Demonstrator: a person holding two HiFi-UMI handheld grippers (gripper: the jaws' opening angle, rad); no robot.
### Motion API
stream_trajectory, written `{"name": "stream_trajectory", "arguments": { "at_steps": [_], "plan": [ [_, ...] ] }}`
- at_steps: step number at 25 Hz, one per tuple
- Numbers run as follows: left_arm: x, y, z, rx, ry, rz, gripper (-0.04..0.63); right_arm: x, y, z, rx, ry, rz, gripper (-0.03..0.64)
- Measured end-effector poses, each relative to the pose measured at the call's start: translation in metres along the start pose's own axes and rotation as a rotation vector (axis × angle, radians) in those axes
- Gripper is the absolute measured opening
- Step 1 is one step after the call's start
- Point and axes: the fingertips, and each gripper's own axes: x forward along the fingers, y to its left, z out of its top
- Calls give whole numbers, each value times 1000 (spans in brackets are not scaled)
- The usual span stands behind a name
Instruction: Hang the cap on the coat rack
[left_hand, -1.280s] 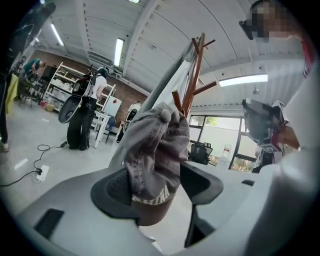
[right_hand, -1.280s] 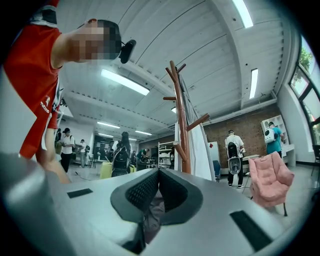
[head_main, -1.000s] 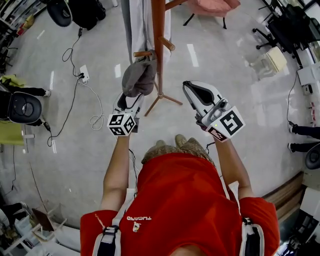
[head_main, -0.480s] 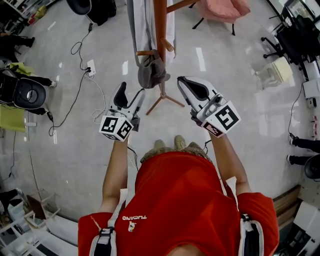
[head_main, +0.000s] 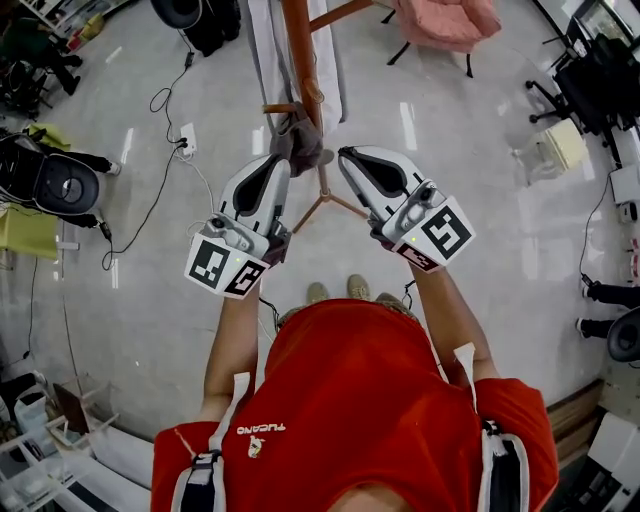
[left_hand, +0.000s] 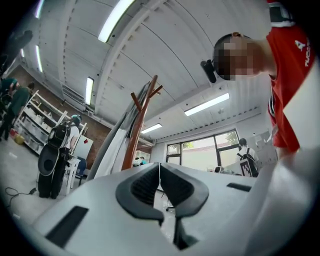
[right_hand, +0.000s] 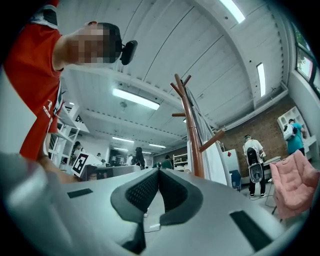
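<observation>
Soft grey fabric cap (head_main: 298, 143): I log it hanging on a side peg of the tall reddish wooden coat rack (head_main: 302, 60) at my twelve o'clock, task apparently done; white left gripper (head_main: 274, 168) and white right gripper (head_main: 352, 158), both clenched empty, sit near it at its six o'clock.

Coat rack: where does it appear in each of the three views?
Head view: the coat rack is at top centre, its pole running off the upper edge.
Left gripper view: the coat rack is left of centre, its top leaning right.
Right gripper view: the coat rack is just right of centre.
Shared landmark: the white garment hanging on it.
</observation>
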Motion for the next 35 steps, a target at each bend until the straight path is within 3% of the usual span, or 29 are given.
{"name": "stream_trajectory", "arguments": {
  "at_steps": [17, 35],
  "plan": [
    [-1, -8, 14, 38, -13, 16, 9, -4, 5, 12, -51, -28, 10, 23],
    [-4, -1, 0, 13, 12, 26, 8, -7, 3, 9, -47, -25, 0, 23]
  ]
}}
